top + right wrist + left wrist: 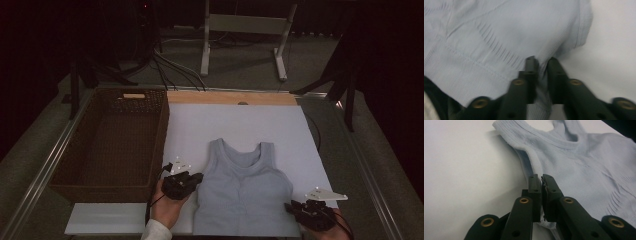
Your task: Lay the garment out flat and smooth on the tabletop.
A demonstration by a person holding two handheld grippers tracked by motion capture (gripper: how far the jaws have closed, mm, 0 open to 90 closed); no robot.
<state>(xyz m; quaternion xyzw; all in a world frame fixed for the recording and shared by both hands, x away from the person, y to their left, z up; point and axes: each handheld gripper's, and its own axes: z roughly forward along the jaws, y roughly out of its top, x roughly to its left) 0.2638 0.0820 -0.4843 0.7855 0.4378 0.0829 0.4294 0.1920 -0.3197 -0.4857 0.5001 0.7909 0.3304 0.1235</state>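
Left gripper view: the left gripper (541, 178) is clamped on the tank top's (584, 165) side edge (the right gripper's (541, 61) jaws straddle the opposite edge, slightly parted).

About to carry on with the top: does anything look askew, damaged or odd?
Nothing stands out. The light blue tank top lies flat, neck away from the person, on the white board, without tears or stains. The left gripper pinches its side edge. The wicker basket sits squarely beside the board.
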